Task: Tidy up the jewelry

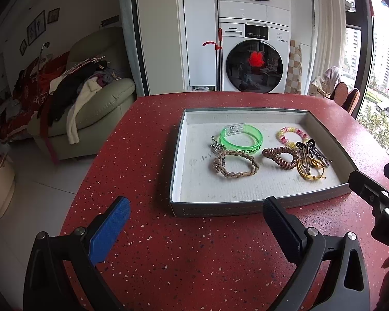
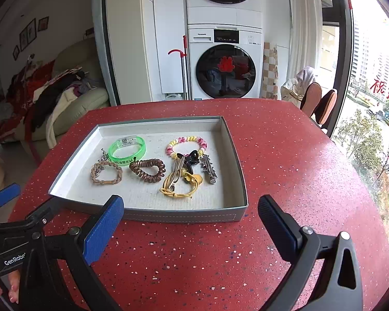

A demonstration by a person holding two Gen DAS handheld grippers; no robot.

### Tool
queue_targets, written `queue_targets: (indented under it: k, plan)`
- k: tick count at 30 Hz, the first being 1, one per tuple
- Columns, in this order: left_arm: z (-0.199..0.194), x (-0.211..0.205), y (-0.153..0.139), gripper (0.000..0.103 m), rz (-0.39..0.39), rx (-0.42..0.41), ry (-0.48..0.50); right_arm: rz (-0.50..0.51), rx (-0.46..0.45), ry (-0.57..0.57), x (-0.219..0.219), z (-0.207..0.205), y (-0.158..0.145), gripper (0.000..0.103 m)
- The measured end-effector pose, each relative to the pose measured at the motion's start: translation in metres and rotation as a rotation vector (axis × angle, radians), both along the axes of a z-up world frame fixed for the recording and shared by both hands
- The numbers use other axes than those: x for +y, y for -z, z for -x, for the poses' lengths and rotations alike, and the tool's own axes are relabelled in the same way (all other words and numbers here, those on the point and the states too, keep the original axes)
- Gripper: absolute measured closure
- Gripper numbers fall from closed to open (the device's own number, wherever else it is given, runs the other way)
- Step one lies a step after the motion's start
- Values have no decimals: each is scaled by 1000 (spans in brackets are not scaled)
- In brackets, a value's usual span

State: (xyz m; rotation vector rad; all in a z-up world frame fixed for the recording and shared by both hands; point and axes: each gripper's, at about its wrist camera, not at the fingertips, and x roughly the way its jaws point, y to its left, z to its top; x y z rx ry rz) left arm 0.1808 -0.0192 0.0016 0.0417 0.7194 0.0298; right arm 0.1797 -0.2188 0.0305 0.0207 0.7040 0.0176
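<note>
Both my grippers hang low over the red desk (image 2: 272,134), short of the tray (image 2: 153,216), fingers spread wide, nothing between them.

Left gripper (image 1: 197,223): tray sits ahead and to the right of its fingers. Right gripper (image 2: 192,220): tray dead ahead, slightly left.

All jewelry lies inside the tray. Left to right: braided bracelet (image 2: 106,173), green bangle (image 2: 127,150), brown coil tie (image 2: 147,170), yellow cord (image 2: 177,188) under a black clip (image 2: 188,159), pink bead bracelet (image 2: 186,145), silver barrette (image 2: 209,168). Right cluster overlaps, looks tangled; the left pieces lie more separate. This fits either sorted-in or awaiting sorting, so I can't call it.
</note>
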Motion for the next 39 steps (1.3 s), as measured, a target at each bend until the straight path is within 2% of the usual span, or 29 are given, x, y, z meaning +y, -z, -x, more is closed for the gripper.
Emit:
queue_targets:
  k: [39]
  plan:
    - [3,0,2,0,-3,5,-3,-6,1,2,-1,1,-2,0]
